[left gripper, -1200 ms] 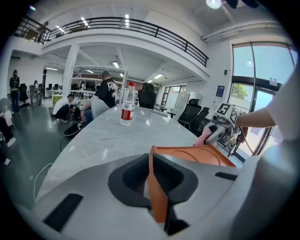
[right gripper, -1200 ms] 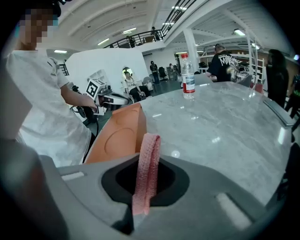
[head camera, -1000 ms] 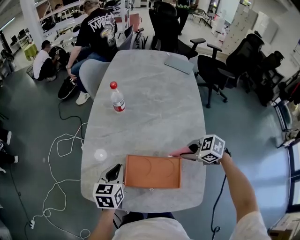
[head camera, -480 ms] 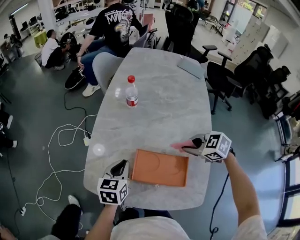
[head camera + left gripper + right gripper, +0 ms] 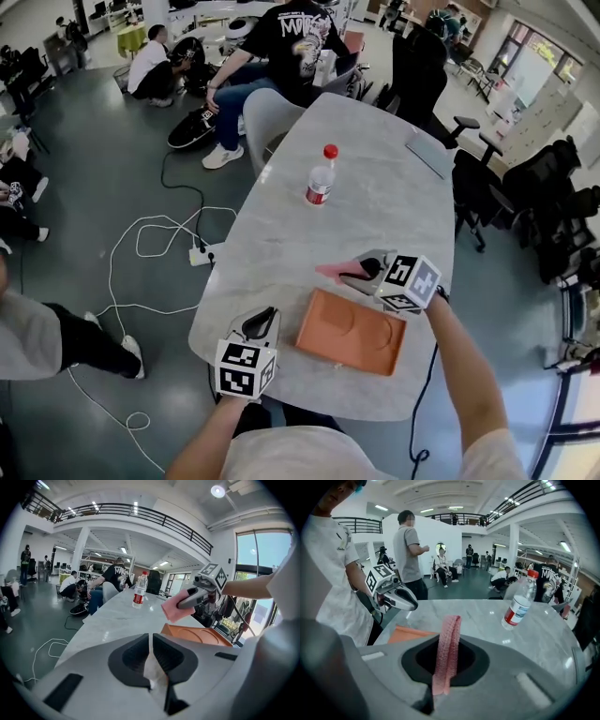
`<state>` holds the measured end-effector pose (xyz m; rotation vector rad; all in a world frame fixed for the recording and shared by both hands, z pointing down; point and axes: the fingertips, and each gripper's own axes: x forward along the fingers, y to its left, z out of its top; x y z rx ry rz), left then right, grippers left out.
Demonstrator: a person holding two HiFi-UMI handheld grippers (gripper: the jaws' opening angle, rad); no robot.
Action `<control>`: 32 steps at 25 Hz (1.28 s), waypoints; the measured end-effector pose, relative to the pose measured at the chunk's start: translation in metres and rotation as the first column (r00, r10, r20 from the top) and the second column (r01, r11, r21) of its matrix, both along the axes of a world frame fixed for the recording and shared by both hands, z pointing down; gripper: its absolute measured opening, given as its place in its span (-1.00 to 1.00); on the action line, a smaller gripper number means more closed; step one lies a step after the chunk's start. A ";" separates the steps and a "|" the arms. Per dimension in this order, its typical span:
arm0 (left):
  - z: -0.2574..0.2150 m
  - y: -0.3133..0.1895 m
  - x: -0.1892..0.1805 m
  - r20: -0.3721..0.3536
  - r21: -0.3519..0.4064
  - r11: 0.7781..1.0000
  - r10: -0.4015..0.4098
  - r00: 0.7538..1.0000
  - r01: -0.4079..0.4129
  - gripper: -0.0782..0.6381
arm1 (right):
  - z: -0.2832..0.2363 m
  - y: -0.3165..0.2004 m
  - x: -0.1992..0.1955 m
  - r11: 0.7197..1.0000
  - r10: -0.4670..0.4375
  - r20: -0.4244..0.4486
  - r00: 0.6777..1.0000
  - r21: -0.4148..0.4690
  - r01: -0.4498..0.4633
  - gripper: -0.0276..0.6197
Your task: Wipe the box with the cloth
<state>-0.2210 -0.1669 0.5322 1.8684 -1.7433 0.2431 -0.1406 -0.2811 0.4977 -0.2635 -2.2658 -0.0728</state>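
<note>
The orange box (image 5: 352,330), a shallow tray, lies near the front edge of the grey table (image 5: 356,206). My right gripper (image 5: 361,270) hovers over the box's far edge, shut on the pink cloth (image 5: 336,272), which sticks out to the left. The cloth (image 5: 447,653) hangs pinched between the jaws in the right gripper view, with the box (image 5: 410,633) below left. My left gripper (image 5: 258,328) sits just left of the box, shut and apart from it. The left gripper view shows the box (image 5: 197,634) and the cloth (image 5: 174,606) ahead.
A water bottle with a red cap (image 5: 321,178) stands mid-table. A grey flat item (image 5: 429,155) lies at the far right end. A person (image 5: 291,37) sits at the far end, office chairs (image 5: 487,197) stand on the right, and cables (image 5: 150,253) lie on the floor at left.
The right gripper with the cloth has moved left along the box's far edge, from its right corner toward the middle. The left gripper stays by the box's left end. The head view has shifted.
</note>
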 end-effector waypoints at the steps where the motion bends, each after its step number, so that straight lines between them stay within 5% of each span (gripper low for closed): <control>1: 0.000 0.003 -0.002 0.000 -0.001 1.000 -0.004 1.000 0.004 -0.70 | 0.002 0.003 -0.011 1.000 -0.017 -0.006 1.000 0.006 0.017 -0.87; 8: 0.004 0.021 -0.017 -0.018 0.017 0.999 -0.042 0.999 0.043 -0.70 | 0.029 0.038 -0.074 0.978 -0.198 -0.157 0.967 0.037 0.206 -0.87; 14: 0.004 0.031 -0.033 -0.030 0.032 0.996 -0.080 0.996 0.081 -0.70 | 0.059 0.060 -0.091 0.934 -0.330 -0.380 0.864 -0.002 0.356 -0.87; 22: 0.005 0.047 -0.051 -0.045 0.035 0.994 -0.104 0.994 0.105 -0.70 | 0.090 0.075 -0.080 0.922 -0.349 -0.539 0.767 -0.052 0.383 -0.87; 32: 0.007 0.060 -0.058 -0.057 0.040 0.995 -0.085 0.995 0.087 -0.70 | 0.091 0.106 -0.078 0.921 -0.369 -0.561 0.741 -0.110 0.375 -0.87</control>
